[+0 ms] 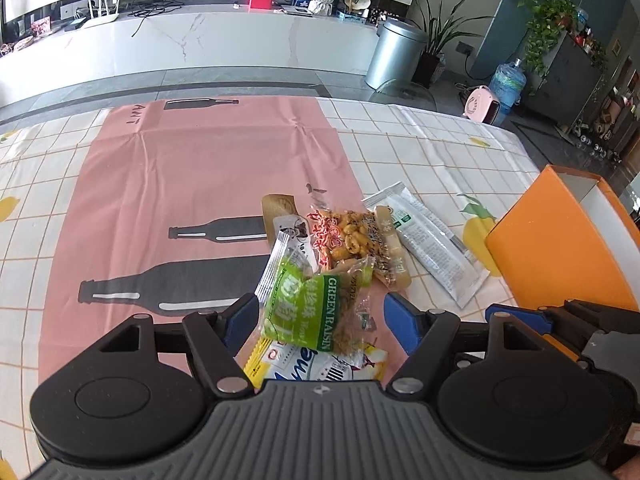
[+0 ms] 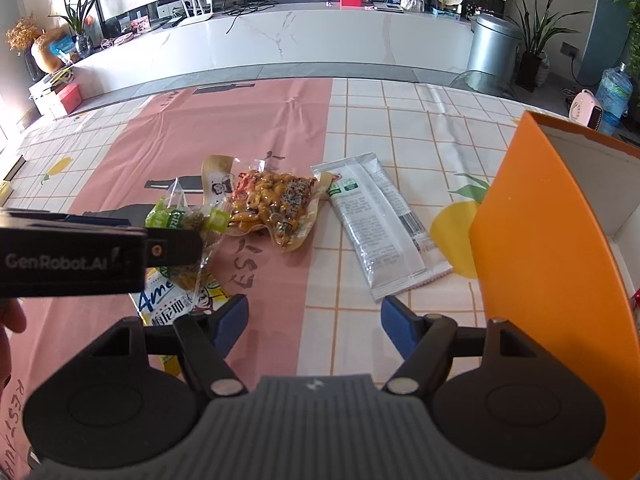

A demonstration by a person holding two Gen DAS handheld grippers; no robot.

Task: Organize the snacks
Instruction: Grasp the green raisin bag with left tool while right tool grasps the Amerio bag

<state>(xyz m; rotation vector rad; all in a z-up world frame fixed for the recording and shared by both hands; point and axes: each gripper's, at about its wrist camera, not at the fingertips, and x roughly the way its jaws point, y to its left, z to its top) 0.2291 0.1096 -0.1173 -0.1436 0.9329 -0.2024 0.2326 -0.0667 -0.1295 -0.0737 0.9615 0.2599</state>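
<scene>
The left gripper (image 1: 320,312) stands wide open astride the green raisin packet (image 1: 316,304), pads not yet pressing; its long axis runs away from the fingers. The right gripper (image 2: 314,320), open and empty, hovers over bare tablecloth (image 2: 360,120); the left is nearer

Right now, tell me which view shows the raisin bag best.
The left wrist view. There the raisin bag lies unobstructed between the open left gripper fingers, label readable. In the right wrist view the left gripper covers most of the bag; only its green top and a clear corner show.
</scene>
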